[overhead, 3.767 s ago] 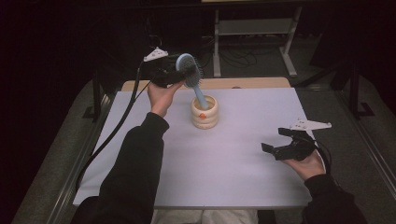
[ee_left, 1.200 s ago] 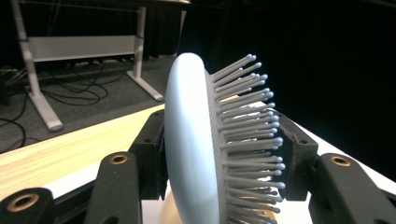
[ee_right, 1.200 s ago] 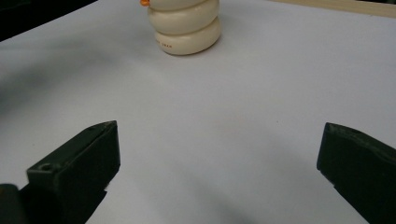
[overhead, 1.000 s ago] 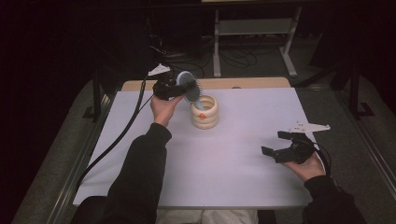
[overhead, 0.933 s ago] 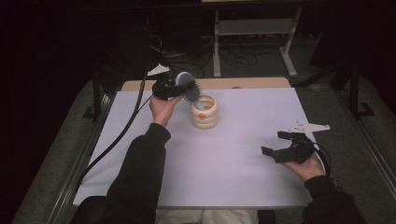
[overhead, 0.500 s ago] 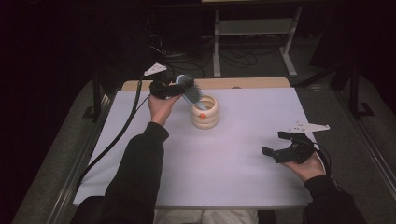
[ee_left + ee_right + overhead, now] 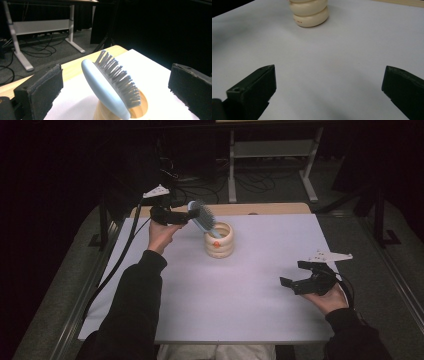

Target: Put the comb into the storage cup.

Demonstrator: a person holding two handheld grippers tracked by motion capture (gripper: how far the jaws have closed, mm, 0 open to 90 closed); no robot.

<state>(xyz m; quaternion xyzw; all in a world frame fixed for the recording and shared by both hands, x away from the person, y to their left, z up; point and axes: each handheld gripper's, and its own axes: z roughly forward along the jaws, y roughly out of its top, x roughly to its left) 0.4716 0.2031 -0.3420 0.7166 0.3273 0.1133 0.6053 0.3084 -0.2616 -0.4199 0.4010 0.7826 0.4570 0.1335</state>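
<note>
A light blue hairbrush (image 7: 202, 218) with grey bristles stands handle-down in a cream ribbed cup (image 7: 219, 240) at the back middle of the white sheet (image 7: 250, 310). My left gripper (image 7: 187, 215) is open just left of the brush head, level with it. In the left gripper view the brush (image 7: 110, 85) leans in the cup's mouth (image 7: 141, 110) between the wide-apart jaws of the left gripper (image 7: 116, 75), touching neither pad. My right gripper (image 7: 292, 273) rests open low at the right of the sheet. The right gripper (image 7: 329, 75) faces the cup (image 7: 309, 12) with nothing between its jaws.
The sheet lies on a wooden table whose bare edge (image 7: 260, 209) shows at the back. A black cable (image 7: 120, 260) trails from the left gripper off the left side. A white desk frame (image 7: 270, 150) and floor cables stand behind the table.
The left gripper lowered the brush's handle into the cup, then opened and drew back a little to the left. The right gripper stayed still.
</note>
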